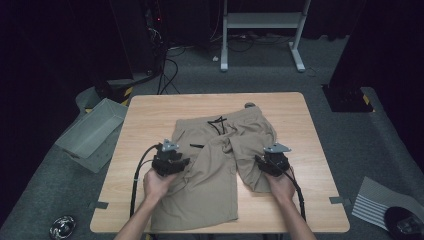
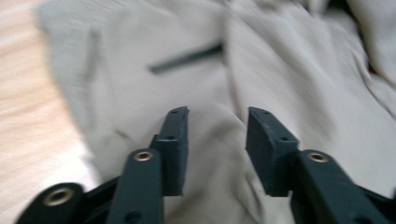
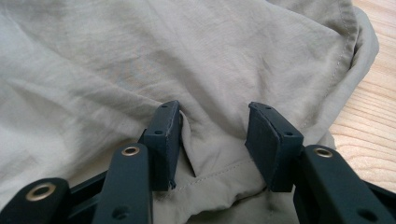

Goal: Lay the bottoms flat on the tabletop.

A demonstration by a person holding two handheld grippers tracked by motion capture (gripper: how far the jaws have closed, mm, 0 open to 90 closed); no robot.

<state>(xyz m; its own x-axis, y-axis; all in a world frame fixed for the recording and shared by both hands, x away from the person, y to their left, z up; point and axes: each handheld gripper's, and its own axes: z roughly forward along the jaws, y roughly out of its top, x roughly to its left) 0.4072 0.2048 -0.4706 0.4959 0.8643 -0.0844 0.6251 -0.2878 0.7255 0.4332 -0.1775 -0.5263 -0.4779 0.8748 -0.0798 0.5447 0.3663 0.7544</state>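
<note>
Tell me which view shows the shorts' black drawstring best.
High view: the drawstring lies in full at the waistband of the shorts. Left gripper view has only a blurred dark strip, possibly a pocket. Right gripper view gives just fabric and hem.

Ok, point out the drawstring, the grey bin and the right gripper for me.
drawstring [image 1: 218, 125]: high view, on the black cord at the shorts' waistband.
grey bin [image 1: 90, 134]: high view, on its inside floor, left of the table.
right gripper [image 3: 212, 140]: right gripper view, midway between its open jaws, over the fabric.

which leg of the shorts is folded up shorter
The leg under the right gripper is folded up short. The other leg of the shorts, by the left gripper, lies full length to the table's near edge.
</note>
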